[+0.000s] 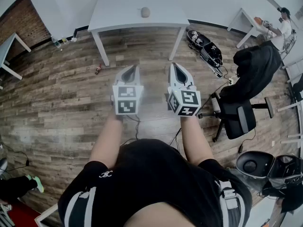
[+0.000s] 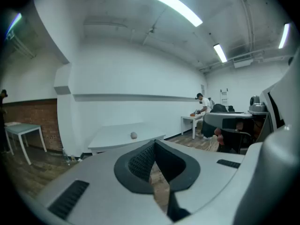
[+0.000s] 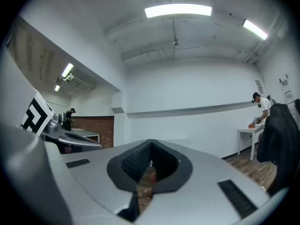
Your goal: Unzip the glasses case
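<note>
The glasses case (image 1: 145, 12) is a small rounded pinkish-grey thing lying near the far middle of the white table (image 1: 118, 13). In the left gripper view the glasses case (image 2: 134, 135) shows as a small ball on the table (image 2: 112, 136), well ahead of the jaws. My left gripper (image 1: 130, 68) and right gripper (image 1: 174, 65) hang side by side over the wooden floor, short of the table's near edge. Both are shut with nothing between their pads. The left gripper (image 2: 153, 144) tilts slightly down. The right gripper (image 3: 150, 145) points level.
An office chair draped with a black jacket (image 1: 244, 103) stands to the right, with a black bag (image 1: 206, 48) on the floor behind it. A person (image 1: 284, 27) works at a far right table. A small table (image 1: 9, 46) stands left. Cables cross the floor.
</note>
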`<state>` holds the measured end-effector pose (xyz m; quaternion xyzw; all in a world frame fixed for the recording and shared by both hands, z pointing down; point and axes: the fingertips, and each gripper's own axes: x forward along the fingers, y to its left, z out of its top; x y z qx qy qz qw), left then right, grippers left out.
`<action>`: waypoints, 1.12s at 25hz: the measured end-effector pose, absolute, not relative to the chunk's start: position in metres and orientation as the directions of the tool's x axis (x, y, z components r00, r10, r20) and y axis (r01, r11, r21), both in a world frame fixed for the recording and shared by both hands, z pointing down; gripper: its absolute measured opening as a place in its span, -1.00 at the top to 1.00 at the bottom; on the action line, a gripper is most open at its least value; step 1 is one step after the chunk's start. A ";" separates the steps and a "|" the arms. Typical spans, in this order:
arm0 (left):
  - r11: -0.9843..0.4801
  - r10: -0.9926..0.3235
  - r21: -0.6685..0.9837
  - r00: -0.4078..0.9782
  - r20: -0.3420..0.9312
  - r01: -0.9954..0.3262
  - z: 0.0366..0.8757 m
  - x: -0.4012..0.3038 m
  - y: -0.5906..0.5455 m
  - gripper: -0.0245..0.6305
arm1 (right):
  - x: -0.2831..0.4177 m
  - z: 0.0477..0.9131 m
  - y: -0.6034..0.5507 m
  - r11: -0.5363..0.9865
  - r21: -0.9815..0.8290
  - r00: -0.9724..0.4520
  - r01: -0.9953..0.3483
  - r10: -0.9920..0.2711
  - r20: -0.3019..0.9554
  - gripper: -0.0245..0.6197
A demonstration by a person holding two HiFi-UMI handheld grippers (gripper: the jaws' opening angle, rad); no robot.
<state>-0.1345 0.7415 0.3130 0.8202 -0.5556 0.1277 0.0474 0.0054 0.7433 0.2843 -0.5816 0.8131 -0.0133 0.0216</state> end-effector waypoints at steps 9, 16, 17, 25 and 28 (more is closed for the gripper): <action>-0.368 -0.899 -0.041 0.345 0.269 -0.929 0.318 -0.136 0.743 0.92 | 0.005 0.282 0.748 0.317 -0.065 -0.315 -0.946 -0.948 -0.044 0.90; -0.352 -0.910 -0.048 0.330 0.252 -0.935 0.314 -0.128 0.748 0.91 | 0.010 0.284 0.754 0.335 -0.056 -0.333 -0.941 -0.942 -0.047 0.90; -0.352 -0.910 -0.052 0.329 0.252 -0.935 0.314 -0.128 0.750 0.92 | 0.010 0.284 0.756 0.339 -0.055 -0.336 -0.939 -0.941 -0.048 0.90; -0.346 -0.912 -0.084 0.314 0.265 -0.934 0.321 -0.103 0.753 0.92 | 0.031 0.292 0.758 0.342 -0.022 -0.341 -0.939 -0.939 -0.041 0.90; -0.341 -0.913 -0.088 0.308 0.267 -0.936 0.319 -0.084 0.748 0.92 | 0.048 0.293 0.753 0.344 0.005 -0.343 -0.939 -0.938 -0.040 0.90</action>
